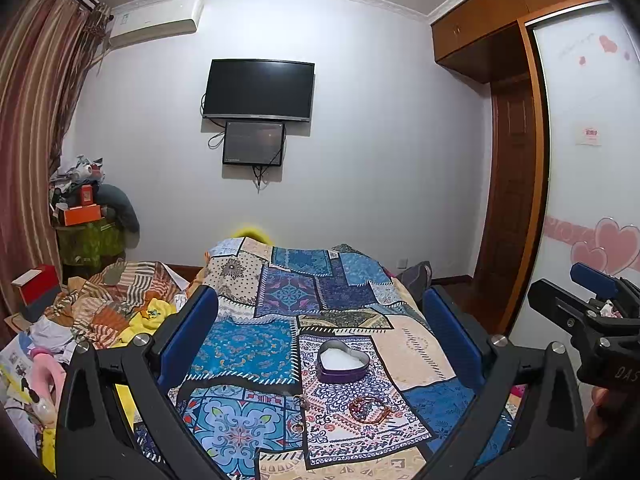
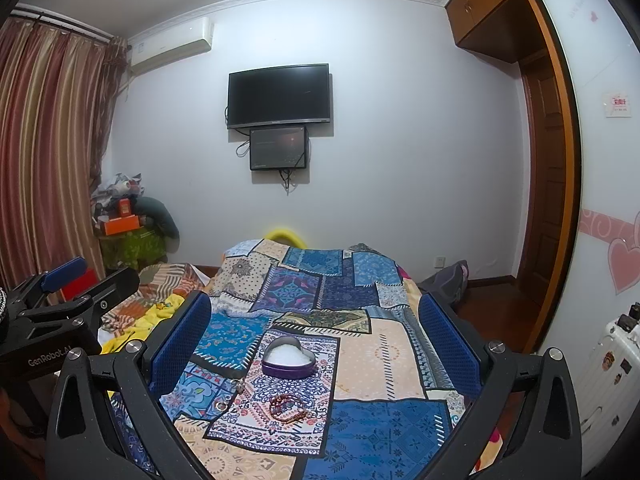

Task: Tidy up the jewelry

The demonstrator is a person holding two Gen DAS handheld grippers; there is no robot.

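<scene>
While both tools hang above the bed: left tool (image 1: 316,344) spread wide, empty; right tool (image 2: 316,344) spread wide, empty. Heart-shaped box (image 1: 342,362) at 12 o'clock of the left tool, lid off, white lining bare. Beaded bracelet (image 1: 370,410) on the patchwork quilt (image 1: 248,352), just nearer than the box; small rings (image 1: 300,412) at its 9 o'clock. Nothing stowed yet, by this showing; all pieces left to gather. Open quilt all round; bed edge at 3 o'clock, clutter at 9.

L gripper (image 1: 320,332) open over heart tin (image 1: 342,364); bracelet (image 1: 370,410) nearer.
</scene>
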